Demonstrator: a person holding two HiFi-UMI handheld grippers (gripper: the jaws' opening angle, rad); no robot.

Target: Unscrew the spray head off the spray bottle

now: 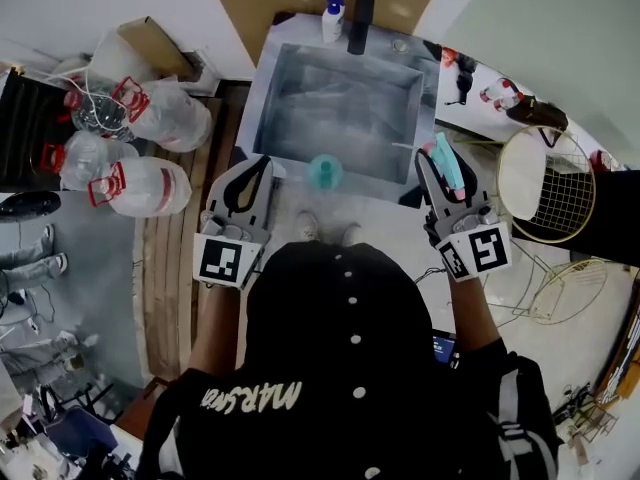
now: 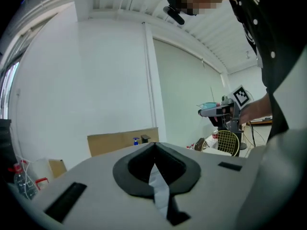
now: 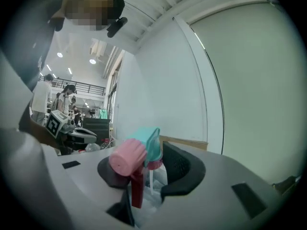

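Note:
In the head view my right gripper [image 1: 436,160] is shut on the spray head [image 1: 448,175], a teal body with a pink nozzle, held up at the sink's right front corner. The right gripper view shows that spray head [image 3: 139,152] between the jaws, its red trigger hanging down. The teal bottle [image 1: 323,171], seen from above, stands apart from it on the front rim of the steel sink [image 1: 300,78]. My left gripper [image 1: 262,164] is to the bottle's left, shut with nothing in it. In the left gripper view its pads [image 2: 154,147] meet.
Large clear water jugs [image 1: 140,183] with red handles lie on the floor at left. A round wire basket [image 1: 548,183] stands at right. A white soap bottle [image 1: 332,16] and a black faucet [image 1: 360,23] stand at the sink's far edge.

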